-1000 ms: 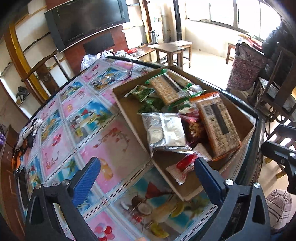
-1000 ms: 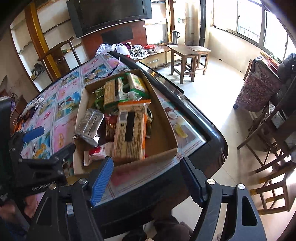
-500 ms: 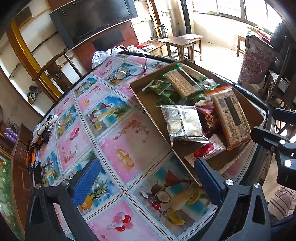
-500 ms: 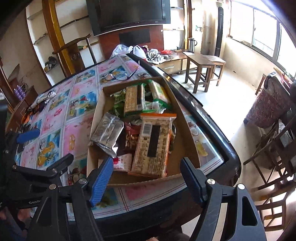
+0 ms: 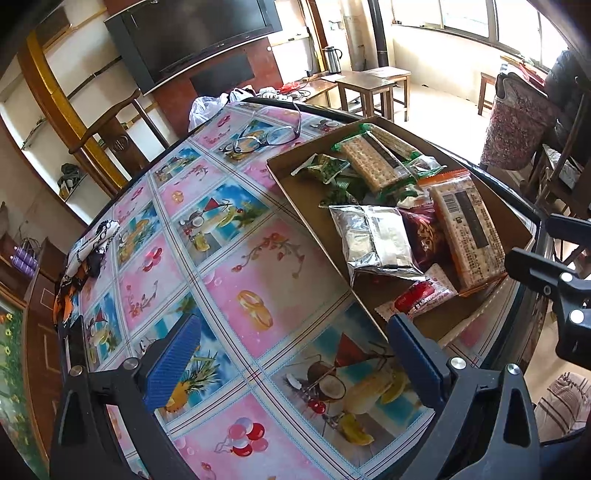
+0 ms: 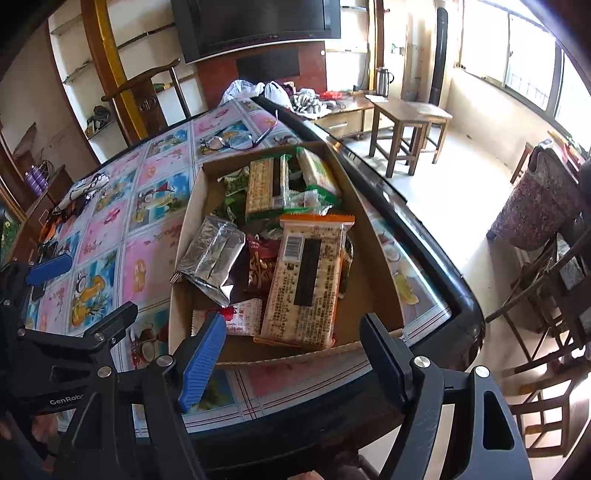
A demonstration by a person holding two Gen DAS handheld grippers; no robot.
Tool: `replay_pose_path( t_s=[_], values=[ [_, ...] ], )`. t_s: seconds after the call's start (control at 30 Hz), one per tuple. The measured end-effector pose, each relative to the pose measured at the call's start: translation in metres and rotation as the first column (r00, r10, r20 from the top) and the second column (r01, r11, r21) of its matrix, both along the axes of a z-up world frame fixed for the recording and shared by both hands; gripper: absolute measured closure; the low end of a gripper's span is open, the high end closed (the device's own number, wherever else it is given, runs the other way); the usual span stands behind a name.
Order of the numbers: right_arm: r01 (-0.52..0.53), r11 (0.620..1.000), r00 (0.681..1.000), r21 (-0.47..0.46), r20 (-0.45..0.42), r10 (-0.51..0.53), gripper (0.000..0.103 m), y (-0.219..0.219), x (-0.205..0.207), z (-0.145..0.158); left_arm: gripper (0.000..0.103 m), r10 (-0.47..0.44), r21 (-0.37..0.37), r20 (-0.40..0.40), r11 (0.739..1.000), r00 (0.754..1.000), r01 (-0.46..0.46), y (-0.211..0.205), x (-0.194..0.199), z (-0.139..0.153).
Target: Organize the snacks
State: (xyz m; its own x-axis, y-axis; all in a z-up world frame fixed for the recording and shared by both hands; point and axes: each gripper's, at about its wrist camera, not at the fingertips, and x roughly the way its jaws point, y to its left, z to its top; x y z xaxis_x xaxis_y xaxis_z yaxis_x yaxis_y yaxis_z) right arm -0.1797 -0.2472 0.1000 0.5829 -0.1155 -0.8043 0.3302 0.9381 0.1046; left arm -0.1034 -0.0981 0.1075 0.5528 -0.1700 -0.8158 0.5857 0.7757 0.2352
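A shallow cardboard box [image 5: 295, 181] [image 6: 373, 280] sits at the table's right edge, full of snacks. In it lie a silver foil pack [image 5: 373, 236] [image 6: 212, 254], a long orange-edged cracker pack [image 5: 467, 229] [image 6: 308, 280], a green-edged cracker pack [image 5: 369, 162] [image 6: 267, 184], a dark red bag [image 5: 423, 232] and a small red-and-white packet [image 5: 421, 295] [image 6: 236, 317]. My left gripper [image 5: 295, 354] is open and empty, above the tablecloth left of the box. My right gripper [image 6: 291, 358] is open and empty, above the box's near edge.
The table [image 5: 258, 280] has a colourful patterned cloth. Glasses [image 5: 258, 140] [image 6: 236, 138] lie beyond the box. A cloth bundle [image 5: 86, 254] lies at the left edge. Wooden stools [image 6: 410, 125], chairs [image 6: 554, 273] and a TV [image 6: 258, 22] stand around.
Both grippers have pulled back and risen, so more of the table and the box shows. Both stay open and empty. The snacks have not moved.
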Motion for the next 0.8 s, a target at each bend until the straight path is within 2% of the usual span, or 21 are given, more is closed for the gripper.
replay_pose_path(
  t_s=[0.23, 0.8],
  values=[
    [0.013, 1.0, 1.0, 0.017, -0.018, -0.012, 0.023, 0.005, -0.003, -0.007, 0.002, -0.007, 0.011, -0.004, 1.0, 1.0, 0.007, 0.003, -0.003, -0.002],
    [0.028, 1.0, 0.999, -0.01, -0.017, -0.028, 0.023, 0.016, -0.008, -0.003, 0.002, -0.027, 0.009, 0.004, 1.0, 1.0, 0.027, 0.008, -0.005, -0.01]
  ],
)
